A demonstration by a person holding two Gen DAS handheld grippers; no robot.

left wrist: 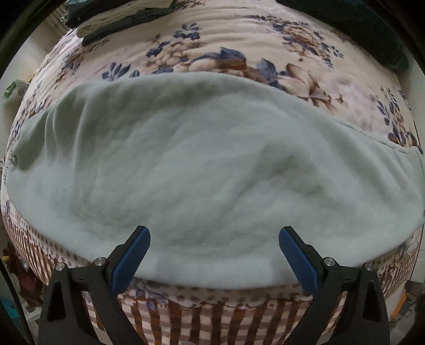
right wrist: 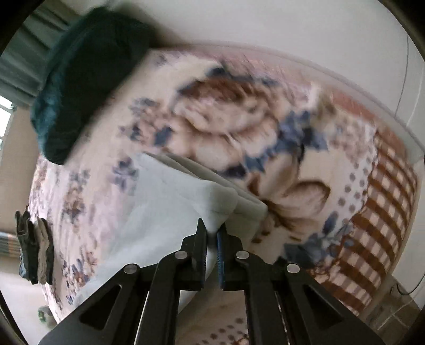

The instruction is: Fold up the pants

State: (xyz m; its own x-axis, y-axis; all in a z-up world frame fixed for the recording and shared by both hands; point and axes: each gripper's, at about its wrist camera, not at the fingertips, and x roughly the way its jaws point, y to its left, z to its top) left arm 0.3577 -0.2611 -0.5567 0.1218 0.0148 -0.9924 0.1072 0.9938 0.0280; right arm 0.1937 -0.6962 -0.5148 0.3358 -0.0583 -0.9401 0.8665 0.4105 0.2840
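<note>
Pale mint-green fleece pants (left wrist: 202, 169) lie spread flat across a floral bedspread (left wrist: 239, 39), filling the middle of the left wrist view. My left gripper (left wrist: 214, 233) is open and empty, its blue-padded fingers (left wrist: 132, 254) hovering over the pants' near edge. In the right wrist view the pants (right wrist: 164, 212) show a folded end with stacked layers. My right gripper (right wrist: 211, 228) is shut on that end of the pants and holds it lifted off the bed. The view is blurred.
A dark teal blanket (right wrist: 85, 74) lies at the bed's far side, also in the left wrist view (left wrist: 372, 29). Folded clothes (left wrist: 119, 18) sit at the far left of the bed. The bedspread's checked border (left wrist: 212, 318) hangs over the near edge. Socks (right wrist: 34, 252) hang at left.
</note>
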